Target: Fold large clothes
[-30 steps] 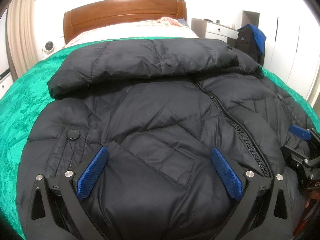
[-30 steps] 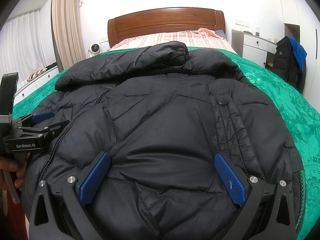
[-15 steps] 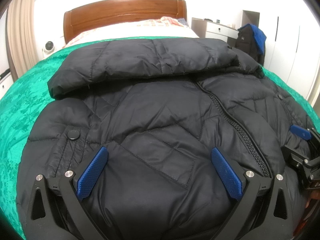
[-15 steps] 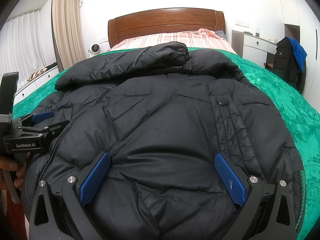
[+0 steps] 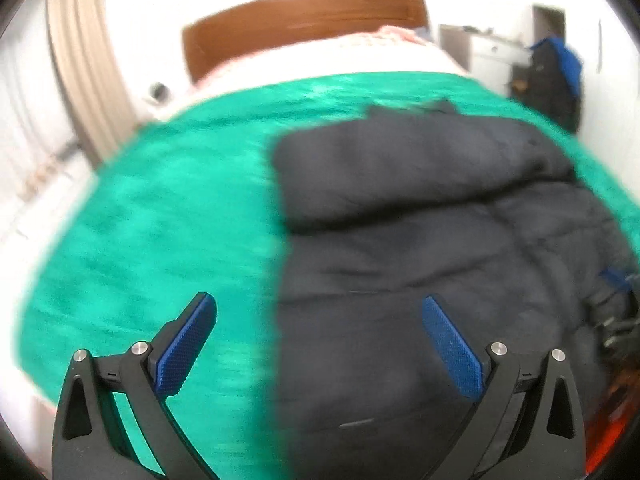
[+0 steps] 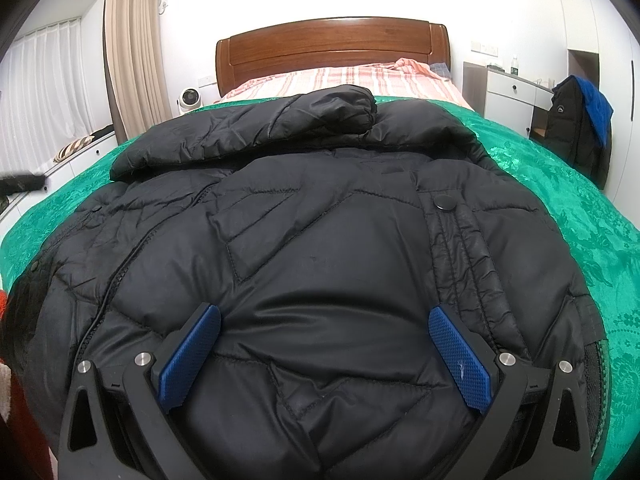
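A black puffer jacket point(image 6: 328, 232) lies front up on the green bedspread point(image 6: 580, 216), hood toward the headboard. My right gripper point(image 6: 324, 356) is open and empty, low over the jacket's right lower front. My left gripper point(image 5: 320, 344) is open and empty, over the jacket's left edge: its left finger is over the green bedspread point(image 5: 152, 232), its right finger over the jacket point(image 5: 420, 220). The left wrist view is motion-blurred. The right gripper point(image 5: 618, 300) shows dimly at that view's right edge.
A wooden headboard point(image 6: 332, 48) and striped pink bedding point(image 6: 344, 80) are at the far end. A white dresser point(image 6: 512, 96) and a chair hung with dark and blue clothes point(image 6: 580, 120) stand on the right. Curtains point(image 6: 132, 48) and a small fan point(image 6: 188, 100) are on the left.
My left gripper has swung quickly left, from over the jacket's front to its left edge. It has left the right wrist view. The right gripper has not moved.
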The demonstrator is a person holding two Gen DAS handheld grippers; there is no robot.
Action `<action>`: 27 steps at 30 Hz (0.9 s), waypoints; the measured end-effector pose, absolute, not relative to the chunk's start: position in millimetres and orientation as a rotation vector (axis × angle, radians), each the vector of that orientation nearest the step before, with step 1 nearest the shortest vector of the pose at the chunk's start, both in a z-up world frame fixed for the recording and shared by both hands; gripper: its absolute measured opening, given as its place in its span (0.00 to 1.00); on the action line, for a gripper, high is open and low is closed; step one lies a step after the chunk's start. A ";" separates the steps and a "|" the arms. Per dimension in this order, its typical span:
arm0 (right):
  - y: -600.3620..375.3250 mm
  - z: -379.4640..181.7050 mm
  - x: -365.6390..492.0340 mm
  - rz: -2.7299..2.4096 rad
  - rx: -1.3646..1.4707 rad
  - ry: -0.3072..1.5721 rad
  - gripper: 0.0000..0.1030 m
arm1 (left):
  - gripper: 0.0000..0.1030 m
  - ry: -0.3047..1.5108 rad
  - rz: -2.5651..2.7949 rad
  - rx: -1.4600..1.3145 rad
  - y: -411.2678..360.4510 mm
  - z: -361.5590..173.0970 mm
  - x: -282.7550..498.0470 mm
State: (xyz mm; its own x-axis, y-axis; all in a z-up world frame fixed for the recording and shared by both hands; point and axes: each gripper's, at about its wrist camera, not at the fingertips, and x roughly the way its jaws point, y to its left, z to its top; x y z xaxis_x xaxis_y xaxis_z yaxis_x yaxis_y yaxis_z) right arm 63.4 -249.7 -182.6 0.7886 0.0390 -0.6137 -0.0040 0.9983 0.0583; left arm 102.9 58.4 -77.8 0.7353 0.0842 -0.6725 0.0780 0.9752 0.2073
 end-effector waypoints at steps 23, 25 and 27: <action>-248.1 -183.2 57.1 0.004 0.032 0.646 1.00 | 1.00 0.871 0.100 -0.017 167.7 -103.5 63.4; -248.2 -183.1 57.4 0.003 0.031 0.646 1.00 | 1.00 0.865 0.076 -0.014 154.9 -102.8 62.2; -247.8 -183.1 57.2 0.003 0.031 0.646 1.00 | 1.00 0.856 0.065 -0.007 143.9 -102.5 63.3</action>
State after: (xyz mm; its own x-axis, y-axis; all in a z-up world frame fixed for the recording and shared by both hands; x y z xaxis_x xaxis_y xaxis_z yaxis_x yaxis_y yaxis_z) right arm 57.2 -247.8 -183.1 0.7983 0.0127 -0.6021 0.0064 0.9995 0.0295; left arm 63.3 143.9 -102.5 0.6536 0.0544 -0.7549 -0.0602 0.9980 0.0198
